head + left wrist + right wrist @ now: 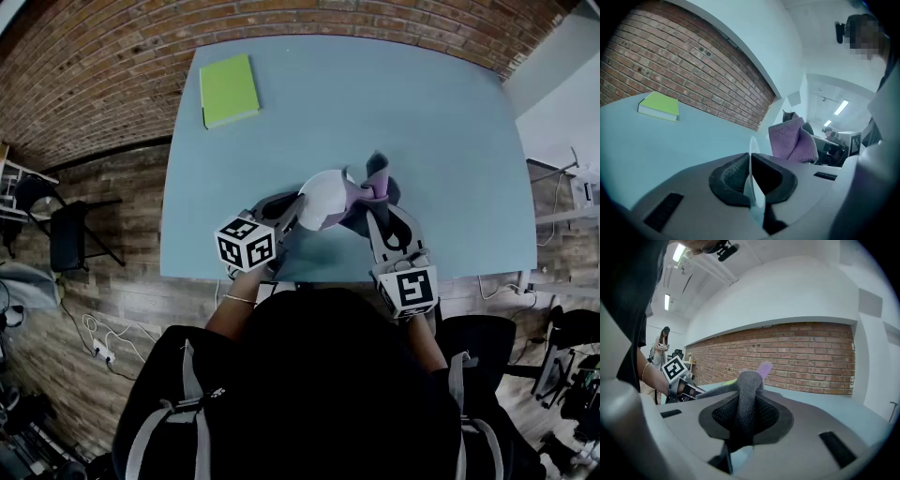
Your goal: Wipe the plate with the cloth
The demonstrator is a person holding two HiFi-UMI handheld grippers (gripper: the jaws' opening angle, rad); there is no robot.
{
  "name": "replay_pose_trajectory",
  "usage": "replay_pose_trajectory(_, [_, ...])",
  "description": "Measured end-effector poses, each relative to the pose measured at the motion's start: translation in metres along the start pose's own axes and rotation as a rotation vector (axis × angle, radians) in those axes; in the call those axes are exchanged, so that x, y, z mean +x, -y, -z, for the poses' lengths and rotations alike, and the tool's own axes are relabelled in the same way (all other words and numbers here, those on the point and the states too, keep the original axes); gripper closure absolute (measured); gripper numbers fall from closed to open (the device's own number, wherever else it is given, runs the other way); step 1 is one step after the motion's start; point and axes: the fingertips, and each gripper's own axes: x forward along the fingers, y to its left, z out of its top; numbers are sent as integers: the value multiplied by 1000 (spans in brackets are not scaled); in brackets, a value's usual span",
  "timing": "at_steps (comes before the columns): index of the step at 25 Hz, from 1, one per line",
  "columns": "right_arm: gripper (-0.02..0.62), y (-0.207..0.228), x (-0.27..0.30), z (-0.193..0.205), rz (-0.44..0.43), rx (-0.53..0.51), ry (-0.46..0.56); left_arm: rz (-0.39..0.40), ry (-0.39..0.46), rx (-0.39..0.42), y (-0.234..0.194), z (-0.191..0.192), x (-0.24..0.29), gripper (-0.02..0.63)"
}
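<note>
My left gripper (pixel 298 216) is shut on the rim of a white plate (pixel 323 200), holding it tilted on edge above the near middle of the blue table (pixel 422 131). In the left gripper view the plate (pixel 753 180) shows as a thin edge pinched between the dark pads. My right gripper (pixel 377 208) is shut on a folded cloth (pixel 370 187), purple on one side and grey on the other, which lies against the plate's right face. In the right gripper view the cloth (pixel 746 401) stands up between the jaws. The left gripper view shows the cloth (pixel 792 140) just beyond the plate.
A green book (pixel 229 90) lies flat at the table's far left corner, also visible in the left gripper view (pixel 659 106). A brick wall (pixel 112 66) runs behind the table. A dark chair (pixel 67 234) stands on the wooden floor at left.
</note>
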Motion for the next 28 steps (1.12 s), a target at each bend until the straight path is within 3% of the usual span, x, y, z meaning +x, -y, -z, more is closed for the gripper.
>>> replay_pose_trajectory(10, [529,-8,10,22,-32,-7,-63,-50,-10,8,-12,7,0,588])
replay_pose_trajectory(28, [529,-4,8,23,-16,2,-70,-108,-65,105,-21,21,6,563])
